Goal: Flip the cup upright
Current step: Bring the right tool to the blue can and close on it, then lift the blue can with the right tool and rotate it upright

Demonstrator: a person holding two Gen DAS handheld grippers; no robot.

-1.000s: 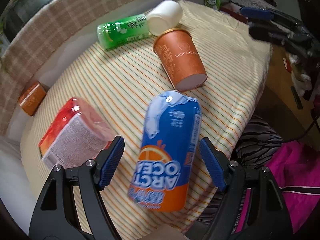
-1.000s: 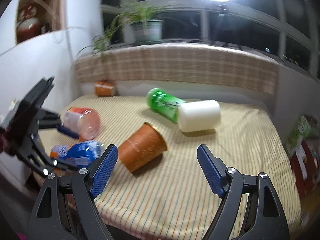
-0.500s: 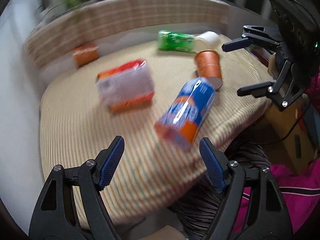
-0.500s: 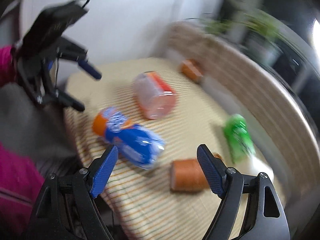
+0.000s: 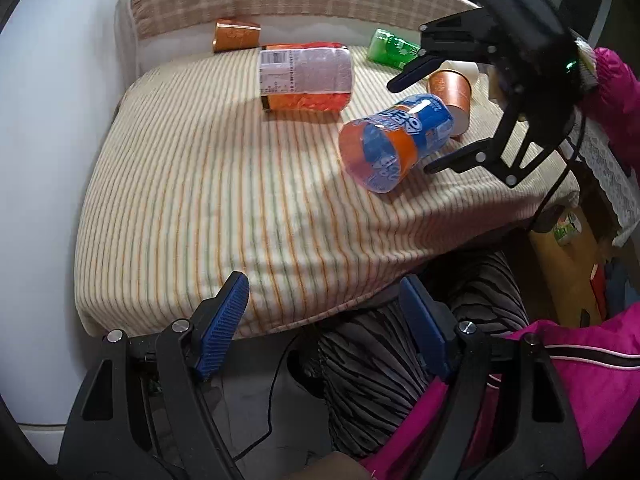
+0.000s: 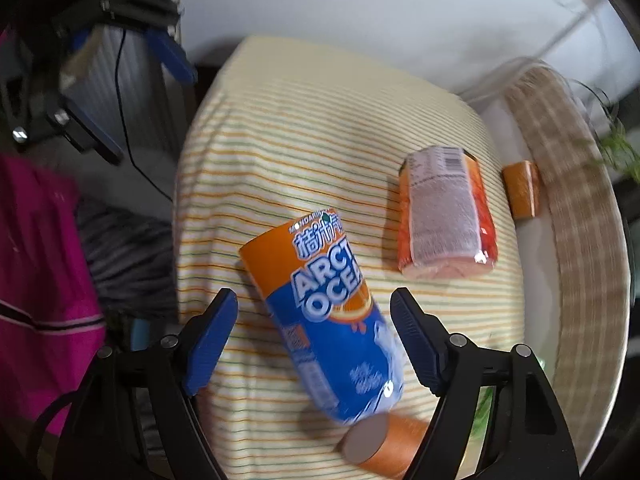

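Note:
A blue and orange Arctic Ocean cup (image 5: 394,142) lies on its side on the striped cloth, its open mouth toward the left wrist camera. In the right wrist view the cup (image 6: 328,320) lies between the open blue fingers of my right gripper (image 6: 314,340), which hovers just over it without gripping. My right gripper (image 5: 434,120) shows in the left wrist view, spread around the cup's far end. My left gripper (image 5: 328,328) is open and empty, held off the table's near edge.
An orange paper cup (image 5: 452,92) lies on its side just behind the blue cup. A red and white packet (image 5: 306,76), a green bottle (image 5: 390,50) and a small orange cup (image 5: 234,36) lie farther back. The striped table (image 5: 200,180) drops off at the near edge.
My right gripper has swung over the blue cup and now straddles it. My left gripper has pulled back past the table's near edge.

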